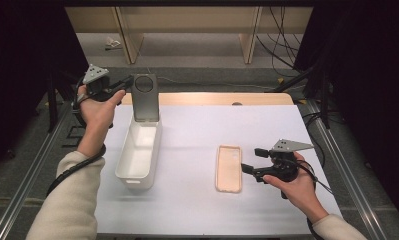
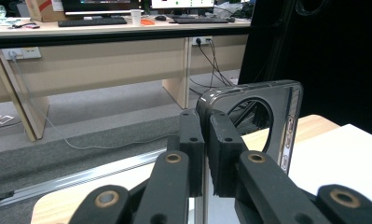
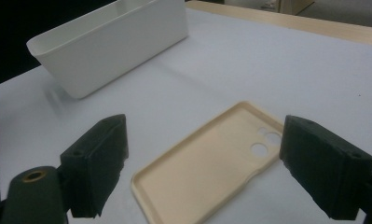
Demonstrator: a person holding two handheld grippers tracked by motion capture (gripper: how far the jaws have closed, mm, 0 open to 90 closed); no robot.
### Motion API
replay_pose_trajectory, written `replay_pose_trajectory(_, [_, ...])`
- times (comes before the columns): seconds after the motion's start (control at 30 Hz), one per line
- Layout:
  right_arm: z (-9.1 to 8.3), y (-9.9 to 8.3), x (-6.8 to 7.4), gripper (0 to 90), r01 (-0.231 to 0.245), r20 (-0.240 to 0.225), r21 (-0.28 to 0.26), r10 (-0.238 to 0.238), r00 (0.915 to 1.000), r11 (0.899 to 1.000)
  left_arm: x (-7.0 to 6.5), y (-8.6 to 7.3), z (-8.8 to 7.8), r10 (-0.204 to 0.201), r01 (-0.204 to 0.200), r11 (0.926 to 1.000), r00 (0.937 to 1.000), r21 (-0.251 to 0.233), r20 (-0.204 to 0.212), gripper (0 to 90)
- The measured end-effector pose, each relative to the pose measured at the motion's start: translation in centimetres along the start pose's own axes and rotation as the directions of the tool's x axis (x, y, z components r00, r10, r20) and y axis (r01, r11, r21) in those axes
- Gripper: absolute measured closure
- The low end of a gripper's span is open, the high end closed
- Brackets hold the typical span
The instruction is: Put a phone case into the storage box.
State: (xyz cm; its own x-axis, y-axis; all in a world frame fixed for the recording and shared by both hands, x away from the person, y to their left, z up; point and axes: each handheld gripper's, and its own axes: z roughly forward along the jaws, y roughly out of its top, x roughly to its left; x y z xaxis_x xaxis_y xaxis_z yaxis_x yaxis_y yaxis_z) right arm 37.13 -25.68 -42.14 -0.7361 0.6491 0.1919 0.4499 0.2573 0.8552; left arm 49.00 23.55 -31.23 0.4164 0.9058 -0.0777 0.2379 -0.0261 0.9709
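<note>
My left gripper [image 1: 128,84] is raised at the back left, shut on the edge of a dark glossy phone case [image 1: 145,97]. The case hangs upright over the far end of a white plastic bin [image 1: 134,181]. In the left gripper view the jaws [image 2: 206,135] pinch the case [image 2: 230,95], and its round camera hole shows beyond them. A beige phone case [image 1: 229,168] lies open side up on the white table. My right gripper [image 1: 250,160] rests just right of it, open. In the right gripper view the beige case [image 3: 207,177] lies between and ahead of the wide jaws [image 3: 207,140], untouched.
The white tabletop [image 1: 197,130] has a wooden strip along its far edge. The long bin [image 3: 113,51] stands lengthwise at the left. Metal rails run along both table sides. Desks and floor cables lie beyond the table.
</note>
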Motion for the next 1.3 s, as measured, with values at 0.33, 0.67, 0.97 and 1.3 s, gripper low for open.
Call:
replay_pose_trajectory(0.33, [0.0,0.0,0.0,16.3,0.000,-0.001,0.003,0.000,1.0000,1.000,0.9,-0.5,0.3,0.001,0.000,1.0000,0.9999,0.008,-0.016,84.3])
replay_pose_trajectory(0.67, [0.1,-0.1,0.0,16.3,0.003,-0.001,0.005,-0.003,1.0000,1.000,1.5,-1.2,0.9,0.015,-0.015,0.9998,0.9997,0.016,-0.021,84.3])
replay_pose_trajectory(0.97, [0.1,0.0,0.0,16.3,0.004,-0.002,0.006,-0.004,1.0000,1.000,1.8,-1.8,1.3,0.030,-0.030,0.9992,0.9993,0.026,-0.022,84.3])
replay_pose_trajectory(1.3, [0.1,-0.1,0.1,16.3,0.002,-0.003,0.007,-0.002,1.0000,1.000,2.0,-2.8,1.7,0.027,-0.026,0.9992,0.9990,0.031,-0.037,84.3])
